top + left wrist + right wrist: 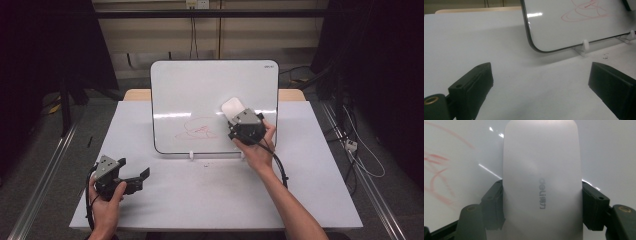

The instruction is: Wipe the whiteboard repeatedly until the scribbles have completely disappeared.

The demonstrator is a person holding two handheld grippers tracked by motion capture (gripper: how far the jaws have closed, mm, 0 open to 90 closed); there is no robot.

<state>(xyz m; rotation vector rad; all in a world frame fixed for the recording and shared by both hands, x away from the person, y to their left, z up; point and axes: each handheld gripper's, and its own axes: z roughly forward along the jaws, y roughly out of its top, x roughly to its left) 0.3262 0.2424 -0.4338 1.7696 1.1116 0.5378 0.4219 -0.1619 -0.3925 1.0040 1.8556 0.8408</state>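
Whiteboard (200,95) propped upright on two small white feet (585,46) near the far edge of the bench (310,195), centred between its left and right edges; red scribble (200,128) on the lower middle of the board face. White eraser (233,107) clamped between both jaws of right gripper (240,117), jaws bearing on its two long sides, printed "deli" mark (542,193) visible on its back. Eraser held against the board face just right of the scribble, toward the board's right edge. Right hand (257,147) wrapped around the gripper body, cable trailing along the forearm. Left gripper (540,82) held in left hand (107,202) low over the near-left corner of the bench, jaws spread wide apart, nothing between them, pointing toward the board's lower left corner
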